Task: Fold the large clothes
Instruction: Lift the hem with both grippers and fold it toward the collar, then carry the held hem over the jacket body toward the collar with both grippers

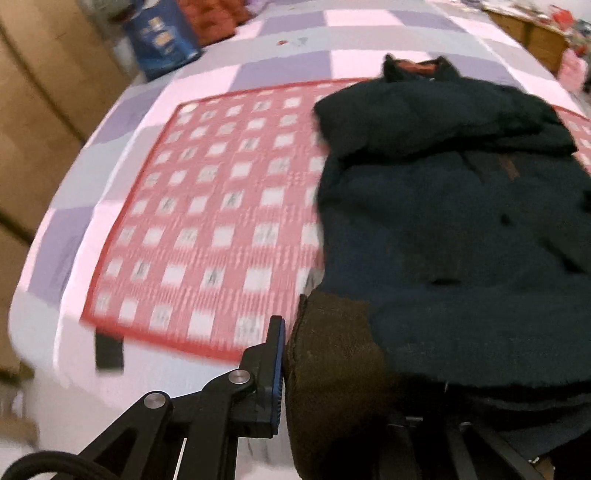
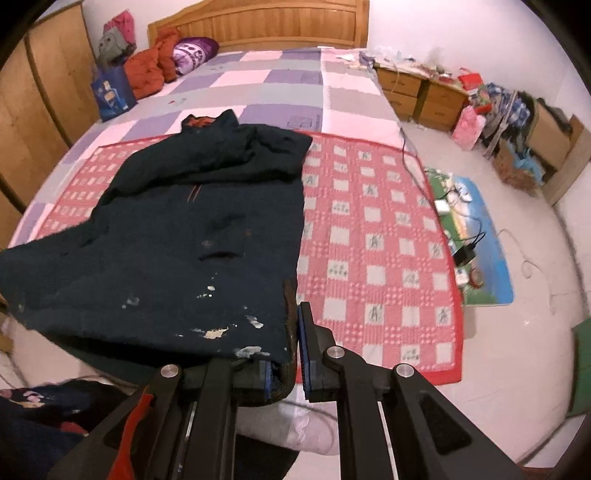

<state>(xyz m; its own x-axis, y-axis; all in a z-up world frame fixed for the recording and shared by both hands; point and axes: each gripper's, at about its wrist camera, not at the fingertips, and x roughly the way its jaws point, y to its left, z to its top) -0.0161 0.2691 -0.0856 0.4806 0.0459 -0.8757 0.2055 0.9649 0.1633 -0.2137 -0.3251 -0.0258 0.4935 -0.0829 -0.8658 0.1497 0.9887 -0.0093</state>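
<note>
Both grippers (image 1: 332, 373) (image 2: 284, 354) low, fingers (image 2: 306, 347) pinching coat (image 2: 192, 236) hem.

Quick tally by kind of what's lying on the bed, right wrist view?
Dark coat: 1
Red checked mat: 1
Orange jacket: 1
Purple pillow: 1
Blue bag: 1
Total: 5

Both tongs, left and right, grip the coat's near hem.

Coat (image 2: 192, 236) – dark matt wool-like cloth; blanket (image 2: 373, 236) – textured woven; headboard (image 2: 273, 26) – glossy wood
</note>
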